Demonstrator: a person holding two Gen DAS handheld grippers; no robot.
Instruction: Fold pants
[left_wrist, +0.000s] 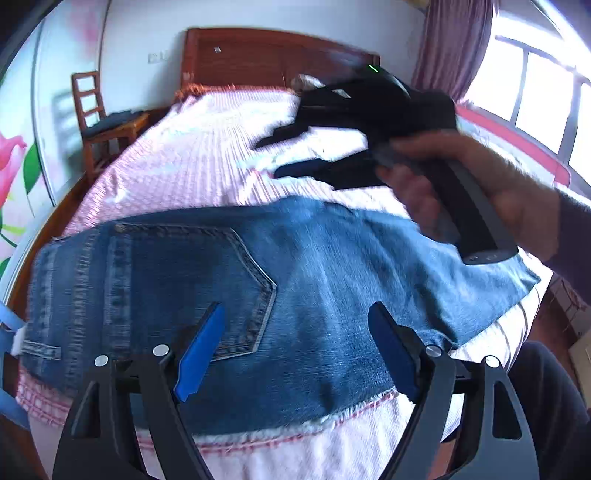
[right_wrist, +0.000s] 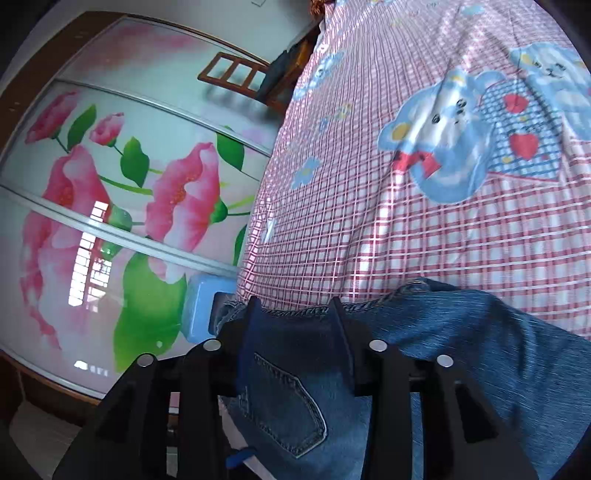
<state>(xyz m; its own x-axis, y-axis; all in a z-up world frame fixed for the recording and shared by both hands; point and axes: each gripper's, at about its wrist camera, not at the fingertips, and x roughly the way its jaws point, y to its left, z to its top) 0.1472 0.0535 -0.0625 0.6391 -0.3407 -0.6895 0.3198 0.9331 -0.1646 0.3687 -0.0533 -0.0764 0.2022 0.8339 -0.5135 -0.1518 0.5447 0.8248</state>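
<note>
1. Pants (left_wrist: 332, 266) folded into a broad denim band across the bedsheet (left_wrist: 184, 158), with the back pocket (left_wrist: 192, 280) facing up at the band's left end. Probably late in the fold, with one more fold or a tidy-up left.
2. Left gripper (left_wrist: 299, 354) spread wide and empty, hovering over the denim just right of the back pocket. Risk here of closing on the top layer alone and peeling the fold open instead of carrying all the layers together.
3. Right gripper (left_wrist: 291, 155) also apart and holding nothing, up off the cloth beyond the back pocket and to its right, gripped by the hand (left_wrist: 480, 192). Blurred, so hard to say how high above the sheet. Risk of coming down on the bedsheet and pinching checked fabric along with the denim, dragging the sheet into the fold.
4. Far right corner of the band, well away from the back pocket, close to the bed's side. Likely to slide or droop there if one end gets pulled alone.
5. Stiff, heavy denim: apt to spring back if the crease is not pressed, and to skew if the two ends get lifted unevenly, leaving the edges out of line with the back pocket.
6. Thick seam around the back pocket: a poor place to pinch, likely to slip from the pads.
</note>
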